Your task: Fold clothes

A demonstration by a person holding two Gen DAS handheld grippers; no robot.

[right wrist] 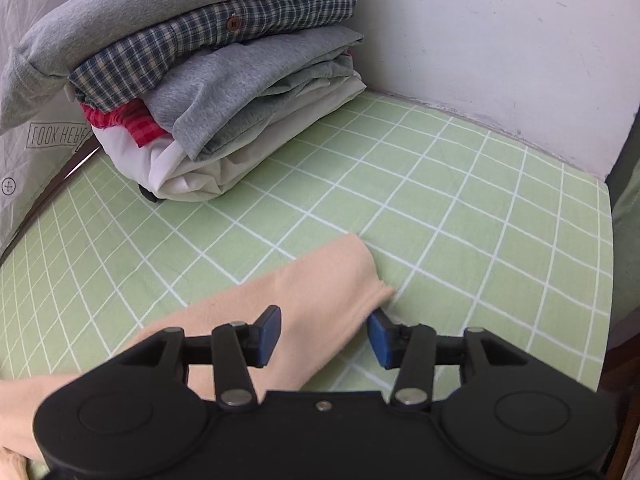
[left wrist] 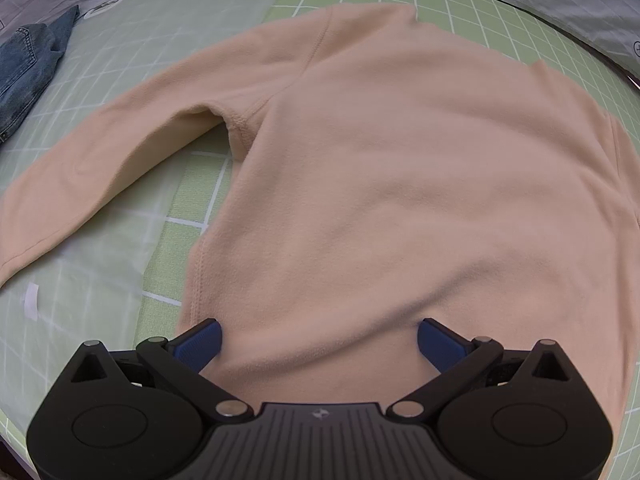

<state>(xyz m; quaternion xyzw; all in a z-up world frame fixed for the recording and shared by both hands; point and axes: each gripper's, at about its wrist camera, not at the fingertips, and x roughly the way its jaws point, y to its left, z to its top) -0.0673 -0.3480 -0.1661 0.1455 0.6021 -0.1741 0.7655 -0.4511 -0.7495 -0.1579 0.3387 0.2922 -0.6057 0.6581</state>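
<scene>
The peach sweater point(left wrist: 380, 184) lies spread flat on the green checked sheet point(right wrist: 460, 216); folding looks barely begun. The left claw point(left wrist: 318, 344) stands wide over the hem; the right claw point(right wrist: 324, 338) stands wide astride the sleeve end point(right wrist: 340, 276). Next, probably: close on the cuff and carry it across the body.

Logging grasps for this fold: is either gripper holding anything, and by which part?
Nothing is held. The left gripper is open over the sweater hem; the right gripper is open around the sleeve cuff.
</scene>
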